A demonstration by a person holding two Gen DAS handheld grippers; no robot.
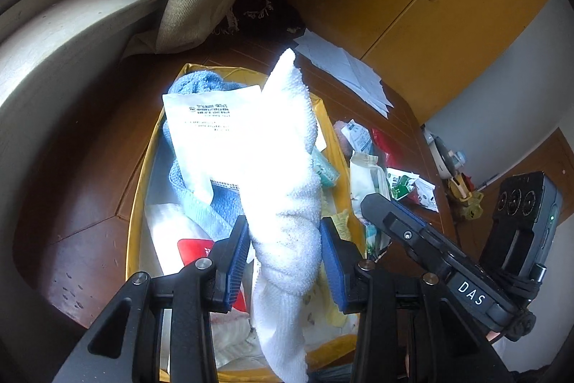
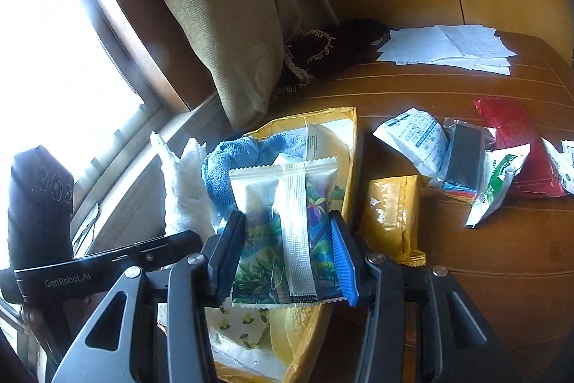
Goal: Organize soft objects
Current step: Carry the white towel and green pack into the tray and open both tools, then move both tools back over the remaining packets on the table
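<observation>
My left gripper (image 1: pixel 285 253) is shut on a white towel (image 1: pixel 287 167) and holds it above a yellow tray (image 1: pixel 134 225). The tray holds a blue cloth (image 1: pixel 201 203), a white printed packet (image 1: pixel 211 128) and other soft packs. My right gripper (image 2: pixel 283 253) is shut on a clear packet with a flower and leaf print (image 2: pixel 283 232), above the same yellow tray (image 2: pixel 349 146). The white towel (image 2: pixel 179 185) and blue cloth (image 2: pixel 229 167) show left of it in the right wrist view.
On the brown table (image 2: pixel 484 275) lie a gold packet (image 2: pixel 391 214), a white printed pouch (image 2: pixel 416 139), a black item in a clear bag (image 2: pixel 462 157), a red pack (image 2: pixel 516 139) and white papers (image 2: pixel 448 49). A curtain (image 2: pixel 215 24) hangs behind the tray.
</observation>
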